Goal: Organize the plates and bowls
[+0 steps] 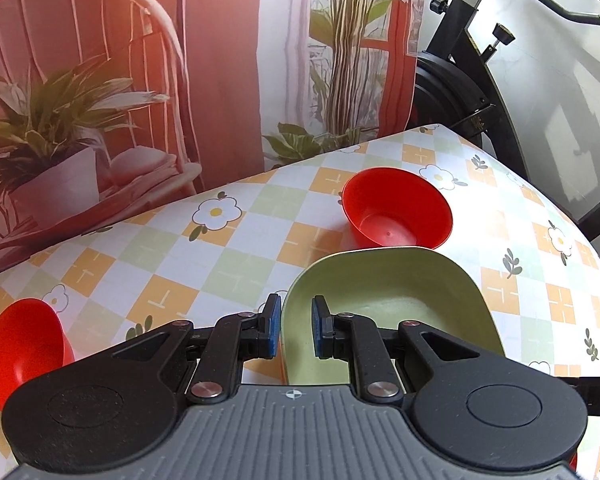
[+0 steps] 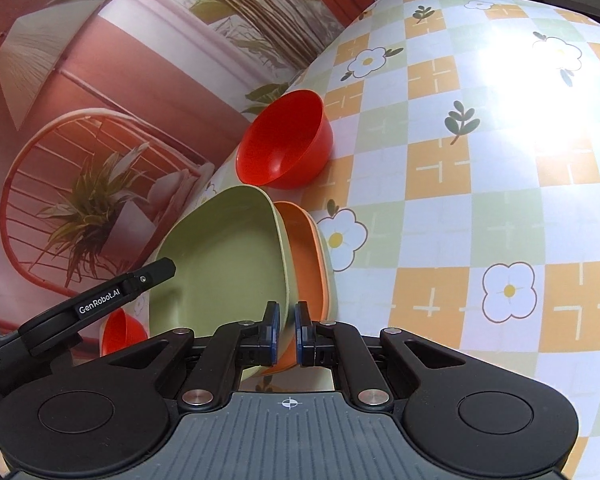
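Observation:
A pale green plate is tilted up off the checked tablecloth. My right gripper is shut on its near rim. Under it lie an orange plate and the thin edge of another green plate. My left gripper is open, its fingers on either side of the green plate's left rim; its black finger also shows in the right wrist view. One red bowl stands beyond the plates. A second red bowl sits to the left, near the left gripper.
A backdrop printed with plants and a chair rises along the table's far edge. A black exercise bike stands past the table's far right corner. The tablecloth stretches to the right under strong glare.

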Demonstrator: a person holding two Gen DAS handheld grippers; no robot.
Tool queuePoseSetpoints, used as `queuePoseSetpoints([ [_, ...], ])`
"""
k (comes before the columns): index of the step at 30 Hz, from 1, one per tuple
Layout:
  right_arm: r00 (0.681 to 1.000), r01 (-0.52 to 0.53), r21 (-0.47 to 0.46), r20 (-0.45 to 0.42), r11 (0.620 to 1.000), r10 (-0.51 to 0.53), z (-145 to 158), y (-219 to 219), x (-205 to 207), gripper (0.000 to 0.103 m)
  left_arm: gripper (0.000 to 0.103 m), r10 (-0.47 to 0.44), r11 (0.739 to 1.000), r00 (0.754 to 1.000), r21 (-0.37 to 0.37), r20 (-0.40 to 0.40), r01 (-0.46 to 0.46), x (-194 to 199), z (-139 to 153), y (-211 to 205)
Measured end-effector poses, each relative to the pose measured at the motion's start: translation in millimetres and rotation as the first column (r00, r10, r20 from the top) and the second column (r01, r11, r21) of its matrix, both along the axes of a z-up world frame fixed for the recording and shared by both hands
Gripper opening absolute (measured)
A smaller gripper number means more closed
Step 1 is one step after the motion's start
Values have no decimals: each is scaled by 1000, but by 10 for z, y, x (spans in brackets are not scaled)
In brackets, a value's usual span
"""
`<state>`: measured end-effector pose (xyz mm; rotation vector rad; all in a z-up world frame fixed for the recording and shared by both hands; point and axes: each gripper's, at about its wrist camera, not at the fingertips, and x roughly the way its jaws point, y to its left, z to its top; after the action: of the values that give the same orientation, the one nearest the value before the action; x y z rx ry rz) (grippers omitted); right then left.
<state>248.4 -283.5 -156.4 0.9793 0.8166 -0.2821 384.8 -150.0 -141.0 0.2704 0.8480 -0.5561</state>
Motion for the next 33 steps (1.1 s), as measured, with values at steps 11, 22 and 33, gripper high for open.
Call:
queuePoseSetpoints([
  [11, 1000, -2, -23, -21, 1000, 2, -88, 1, 61, 7, 17, 7, 1000, 1000, 15, -11, -7, 68, -131, -30],
  [22, 999, -5, -24, -47, 1000, 4, -152, -7, 116, 7, 17, 3, 1000, 1000, 26, -15, -3, 91, -215, -48],
  [33, 998, -14, -26, -61, 1000, 12, -200, -18, 147, 7, 17, 5, 999, 1000, 35, -13, -4, 118, -259, -54],
])
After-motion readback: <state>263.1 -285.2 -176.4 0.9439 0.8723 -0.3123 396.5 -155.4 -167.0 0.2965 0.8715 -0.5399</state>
